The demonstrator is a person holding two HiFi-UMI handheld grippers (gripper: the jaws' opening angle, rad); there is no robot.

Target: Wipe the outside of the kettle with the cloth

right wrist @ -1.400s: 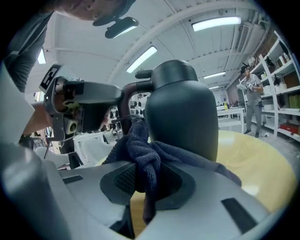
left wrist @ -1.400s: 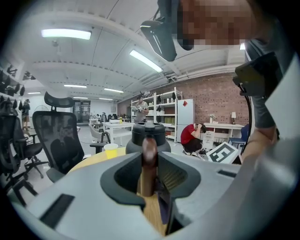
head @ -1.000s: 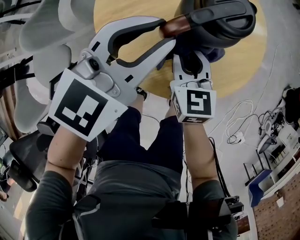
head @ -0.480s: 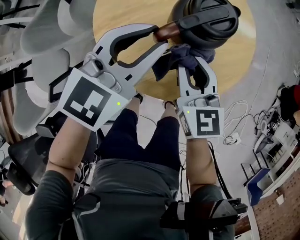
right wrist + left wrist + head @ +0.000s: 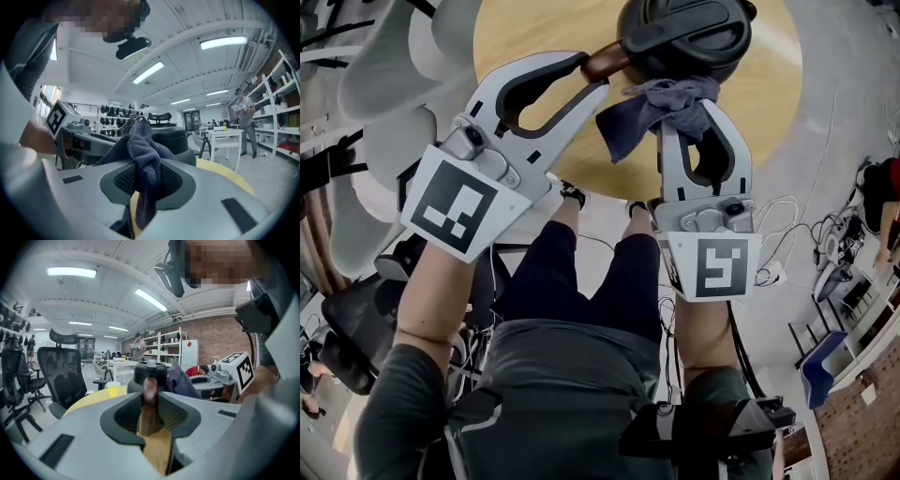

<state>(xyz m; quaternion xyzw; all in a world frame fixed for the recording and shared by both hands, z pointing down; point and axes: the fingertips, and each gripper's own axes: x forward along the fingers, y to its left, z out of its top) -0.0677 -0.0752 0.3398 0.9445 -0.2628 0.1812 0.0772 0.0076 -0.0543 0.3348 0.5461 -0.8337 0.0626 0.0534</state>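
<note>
At top centre of the head view, the black kettle [image 5: 684, 37] is sitting over the round wooden table [image 5: 525, 37]. The left gripper [image 5: 592, 73] is clamping the kettle's brown handle [image 5: 602, 64] btw. its jaws. The right gripper [image 5: 697, 112], just below the kettle, is pinching the dark blue cloth [image 5: 652, 103], which is bunching right at the kettle's lower edge, w/ one corner hanging to the left.

I'm holding 2 grippers out ahead of me, bare forearms running side by side. The left gripper [image 5: 589, 77] is angling up and right in the head view, jaws clamping the kettle handle [image 5: 150, 397]. The right gripper [image 5: 692, 111] is pointing straight ahead, jaws pinching the cloth [image 5: 637, 114] between them.
</note>
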